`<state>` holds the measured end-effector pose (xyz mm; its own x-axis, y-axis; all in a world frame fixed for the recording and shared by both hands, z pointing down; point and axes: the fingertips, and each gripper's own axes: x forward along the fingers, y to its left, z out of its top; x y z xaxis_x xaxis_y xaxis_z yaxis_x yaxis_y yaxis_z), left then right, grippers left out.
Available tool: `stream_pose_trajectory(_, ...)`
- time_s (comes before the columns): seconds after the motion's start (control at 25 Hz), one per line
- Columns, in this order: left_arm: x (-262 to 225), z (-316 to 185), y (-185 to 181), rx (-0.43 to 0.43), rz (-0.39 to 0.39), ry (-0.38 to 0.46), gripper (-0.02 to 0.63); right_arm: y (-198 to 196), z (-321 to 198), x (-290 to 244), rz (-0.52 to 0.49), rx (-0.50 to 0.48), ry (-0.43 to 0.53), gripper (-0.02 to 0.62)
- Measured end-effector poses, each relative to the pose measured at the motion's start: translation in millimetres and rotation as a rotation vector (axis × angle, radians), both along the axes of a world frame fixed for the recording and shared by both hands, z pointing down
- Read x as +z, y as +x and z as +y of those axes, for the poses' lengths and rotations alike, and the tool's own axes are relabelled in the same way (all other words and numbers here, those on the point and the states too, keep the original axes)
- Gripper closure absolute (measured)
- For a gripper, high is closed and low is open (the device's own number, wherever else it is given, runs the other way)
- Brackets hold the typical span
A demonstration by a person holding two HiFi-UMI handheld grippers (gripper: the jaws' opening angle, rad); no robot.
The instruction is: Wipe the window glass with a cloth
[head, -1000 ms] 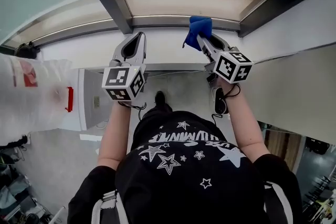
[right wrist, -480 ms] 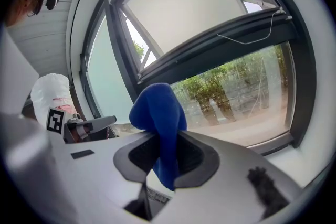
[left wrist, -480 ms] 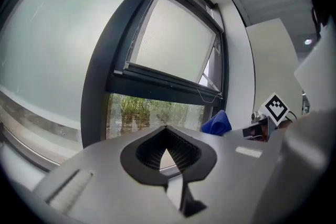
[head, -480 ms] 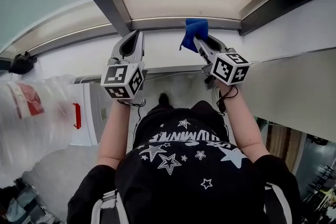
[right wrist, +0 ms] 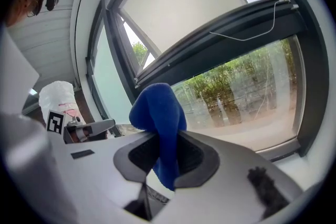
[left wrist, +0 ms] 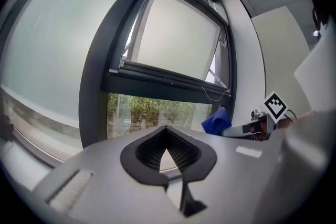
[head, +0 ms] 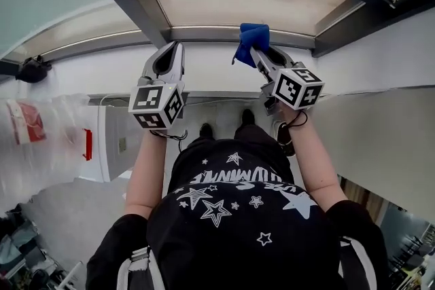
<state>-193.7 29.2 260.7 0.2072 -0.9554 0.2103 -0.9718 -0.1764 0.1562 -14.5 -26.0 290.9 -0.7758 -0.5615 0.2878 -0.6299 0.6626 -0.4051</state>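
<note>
R tool (head: 259, 55) pinching blue cloth (head: 253, 36) nr window glass (head: 231, 0); L tool (head: 172, 46) pressed together, held up alongside.

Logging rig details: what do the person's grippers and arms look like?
The left gripper and right gripper are grey, each with black ribbed pads and a cube of black-and-white square markers. Black cables hang below. Sleeves are black.

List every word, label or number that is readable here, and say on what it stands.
None can be read for certain.
Black shirt: white lettering, upside down and distorted, unreadable.
Plastic bag: red print, too blurred.
Left gripper, right gripper: square markers only, no words.
</note>
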Motion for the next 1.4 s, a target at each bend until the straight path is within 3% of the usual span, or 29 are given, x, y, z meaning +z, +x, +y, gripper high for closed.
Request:
stream_pose_trajectory(0.4, -11, -33, 58, -0.133, 0.004, 0.003, 0.597, 61, -69, -5, -0.042, -0.072, 0.001, 0.520)
stream_pose_trajectory(0.6, -17, -45, 64, -0.168, -0.016, 0.011, 0.597, 56, -96, 0, -0.014, -0.123, 0.013, 0.522)
stream_pose_trajectory(0.84, -5, -49, 14, -0.199, -0.018, -0.008, 0.597, -12, -95, 6, -0.017, -0.174, 0.028, 0.520)
stream_pose_trajectory(1.04, -22, -59, -45, -0.178, -0.131, 0.037, 0.597, -96, -93, 17, 0.003, -0.210, 0.023, 0.520)
stream_pose_trajectory(1.4, -8, -72, -136, -0.149, -0.081, 0.042, 0.597, -231, -107, 33, 0.073, -0.229, 0.073, 0.520)
